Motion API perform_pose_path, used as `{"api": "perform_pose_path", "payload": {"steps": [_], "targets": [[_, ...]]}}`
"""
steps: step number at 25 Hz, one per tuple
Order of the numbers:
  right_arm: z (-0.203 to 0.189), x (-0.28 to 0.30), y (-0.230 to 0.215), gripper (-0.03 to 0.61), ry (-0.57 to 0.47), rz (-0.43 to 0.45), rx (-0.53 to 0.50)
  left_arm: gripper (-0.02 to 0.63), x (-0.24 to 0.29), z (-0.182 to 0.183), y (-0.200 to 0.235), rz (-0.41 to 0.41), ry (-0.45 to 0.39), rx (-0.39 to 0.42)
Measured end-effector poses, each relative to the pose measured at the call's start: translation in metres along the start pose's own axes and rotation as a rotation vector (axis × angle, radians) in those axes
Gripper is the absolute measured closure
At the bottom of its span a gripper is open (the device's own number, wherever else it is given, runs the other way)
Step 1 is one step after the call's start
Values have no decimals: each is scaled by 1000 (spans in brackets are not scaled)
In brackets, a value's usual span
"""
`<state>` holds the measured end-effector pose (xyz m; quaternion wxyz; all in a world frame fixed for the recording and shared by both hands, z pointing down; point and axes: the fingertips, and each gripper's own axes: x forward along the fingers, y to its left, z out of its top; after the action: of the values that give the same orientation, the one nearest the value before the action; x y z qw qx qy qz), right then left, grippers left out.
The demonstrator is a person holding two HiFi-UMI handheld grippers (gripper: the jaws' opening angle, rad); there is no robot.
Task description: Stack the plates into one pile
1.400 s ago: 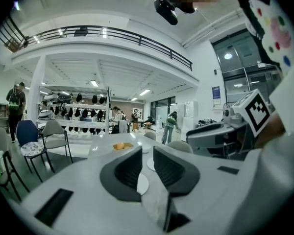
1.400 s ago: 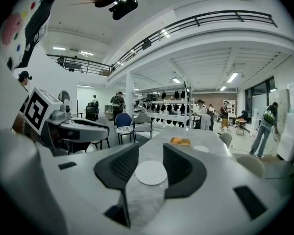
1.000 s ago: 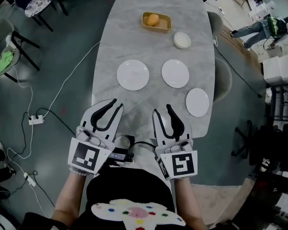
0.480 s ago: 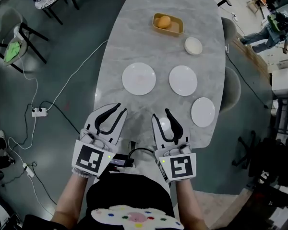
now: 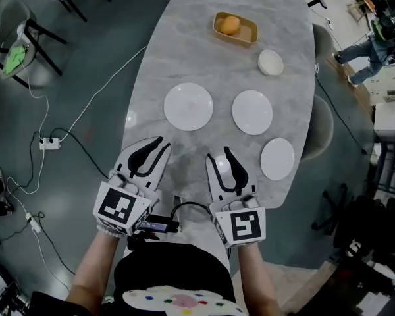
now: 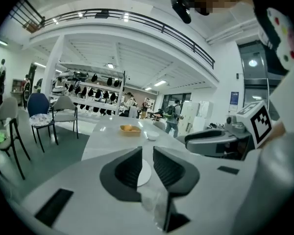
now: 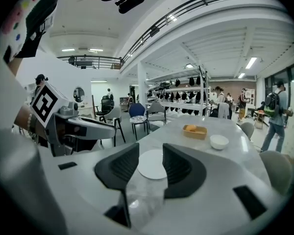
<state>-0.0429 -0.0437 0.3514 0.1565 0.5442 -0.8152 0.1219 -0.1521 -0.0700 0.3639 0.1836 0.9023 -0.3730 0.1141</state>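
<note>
Plates [image 5: 252, 112] x3 lie apart on the bench [image 5: 204, 51]. Both claws are empty, left claw [image 5: 163, 143] barely open, right claw [image 5: 218, 154] wide. Imo get one jaw under a rim, pinch the edge, keep it level, centre b4 release.

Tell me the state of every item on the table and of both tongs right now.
Left plate: lying flat, unstacked.
Middle plate: lying flat, unstacked.
Right plate: flat near the table edge, unstacked.
Bowl: upright, apparently empty.
Tray: holds an orange.
Left tongs: narrowly open, empty.
Right tongs: open, empty.
</note>
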Motion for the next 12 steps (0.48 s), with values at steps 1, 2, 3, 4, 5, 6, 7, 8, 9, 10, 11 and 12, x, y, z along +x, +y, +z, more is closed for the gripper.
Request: {"api": "perform_pose_path", "payload": {"steps": [1,2,3,4,5,6,7,8,9,10,11,12], "targets": [[-1,2,-2,446,-4,5,-8,545,3,-5,1,-2,1,-24],[-3,3,-4,445,-5,9,-19,545,6,-8,2,-4,4,-49],[-5,5,-6,445,-1,12,-26,545,10,-12,4,-5,9,-75],[-8,6,-7,445,4,16,-25,545,13,-17,5,-7,17,-102],[-10,7,-7,445,11,21,-17,543,16,-21,6,-8,25,-130],[-12,8,-8,445,18,26,-6,541,19,-25,8,-6,33,-159],[-15,9,-10,446,24,27,-1,538,22,-29,9,-2,41,-189],[-18,10,-12,445,29,28,-2,535,24,-33,11,5,48,-221],[-20,11,-14,446,33,32,-5,532,27,-38,13,13,55,-257],[-22,11,-14,445,35,40,-6,531,29,-43,14,22,60,-296],[-24,12,-15,445,37,47,-7,528,32,-48,16,30,64,-338],[-25,13,-15,445,39,54,-4,525,34,-53,18,39,67,-380]]}}
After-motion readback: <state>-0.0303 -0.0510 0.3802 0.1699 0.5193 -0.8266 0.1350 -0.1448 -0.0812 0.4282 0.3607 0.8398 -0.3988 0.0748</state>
